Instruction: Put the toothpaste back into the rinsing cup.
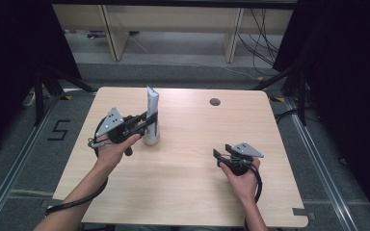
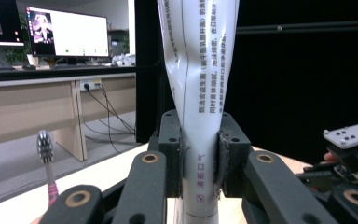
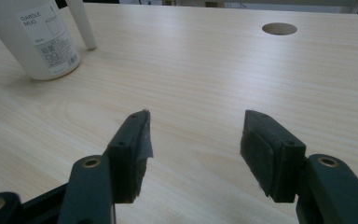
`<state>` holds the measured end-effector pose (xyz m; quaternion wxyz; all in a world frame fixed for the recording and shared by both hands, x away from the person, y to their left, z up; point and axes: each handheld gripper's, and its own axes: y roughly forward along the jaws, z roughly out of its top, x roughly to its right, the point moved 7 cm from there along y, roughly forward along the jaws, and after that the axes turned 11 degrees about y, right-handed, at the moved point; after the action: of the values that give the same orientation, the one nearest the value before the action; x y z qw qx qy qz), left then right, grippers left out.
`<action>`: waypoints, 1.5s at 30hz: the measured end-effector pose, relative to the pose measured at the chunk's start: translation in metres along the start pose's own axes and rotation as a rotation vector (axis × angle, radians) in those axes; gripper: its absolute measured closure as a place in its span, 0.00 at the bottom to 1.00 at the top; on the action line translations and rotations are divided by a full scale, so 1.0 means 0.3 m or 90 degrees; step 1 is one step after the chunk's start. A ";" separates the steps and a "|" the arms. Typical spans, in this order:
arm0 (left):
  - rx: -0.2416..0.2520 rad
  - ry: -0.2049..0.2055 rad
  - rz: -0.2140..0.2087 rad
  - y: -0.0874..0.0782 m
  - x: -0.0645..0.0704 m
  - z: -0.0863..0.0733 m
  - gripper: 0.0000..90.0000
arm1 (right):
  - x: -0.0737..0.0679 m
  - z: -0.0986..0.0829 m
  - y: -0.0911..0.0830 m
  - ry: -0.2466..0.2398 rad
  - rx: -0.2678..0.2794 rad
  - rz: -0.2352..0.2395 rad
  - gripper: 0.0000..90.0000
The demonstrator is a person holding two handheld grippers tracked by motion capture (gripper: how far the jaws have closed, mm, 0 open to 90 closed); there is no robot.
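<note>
Nearest the person, the right gripper [image 1: 220, 155] rests low over the bare wooden table [image 1: 192, 192] with its jaws spread wide and nothing between them. Farther in and to the left, the left gripper [image 1: 150, 119] is clamped on a white toothpaste tube [image 1: 152, 105], which stands upright with its lower end in a white mug [image 1: 151, 137] on the table. In the left gripper view a toothbrush [image 2: 45, 148] shows at the left, and beyond the mug a round hole [image 1: 215, 102] lies near the far edge.
</note>
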<state>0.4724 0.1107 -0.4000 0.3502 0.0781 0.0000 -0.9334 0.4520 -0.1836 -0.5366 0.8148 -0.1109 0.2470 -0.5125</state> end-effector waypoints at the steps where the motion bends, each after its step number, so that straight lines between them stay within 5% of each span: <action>1: 0.001 0.003 0.002 0.002 -0.002 0.002 0.84 | -0.004 -0.002 -0.002 0.009 -0.003 0.000 0.48; 27: 0.040 -0.003 0.047 0.044 -0.098 0.039 0.84 | 0.000 -0.002 -0.001 -0.003 -0.002 0.003 0.48; 36: 0.033 -0.007 0.062 0.060 -0.132 0.011 0.83 | -0.003 -0.006 -0.005 0.006 -0.013 -0.006 0.48; 37: 0.031 -0.007 0.065 0.062 -0.136 0.006 0.83 | -0.010 -0.012 -0.009 0.026 -0.021 -0.009 0.48; 42: 0.025 -0.009 0.074 0.077 -0.154 -0.018 0.83 | 0.001 0.000 -0.001 -0.008 0.001 0.003 0.48; 43: 0.023 -0.008 0.076 0.078 -0.157 -0.023 0.83 | -0.010 -0.007 -0.002 0.022 -0.006 0.006 0.48; 44: 0.021 -0.008 0.078 0.079 -0.160 -0.028 0.83 | -0.002 -0.003 0.001 0.003 0.000 0.008 0.48; 45: 0.018 -0.007 0.080 0.080 -0.162 -0.034 0.83 | -0.008 -0.006 -0.003 0.020 -0.005 0.001 0.48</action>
<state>0.5257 0.1248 -0.4015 0.4072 0.0777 -0.0203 -0.9098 0.4495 -0.1818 -0.5372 0.8109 -0.1059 0.2623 -0.5123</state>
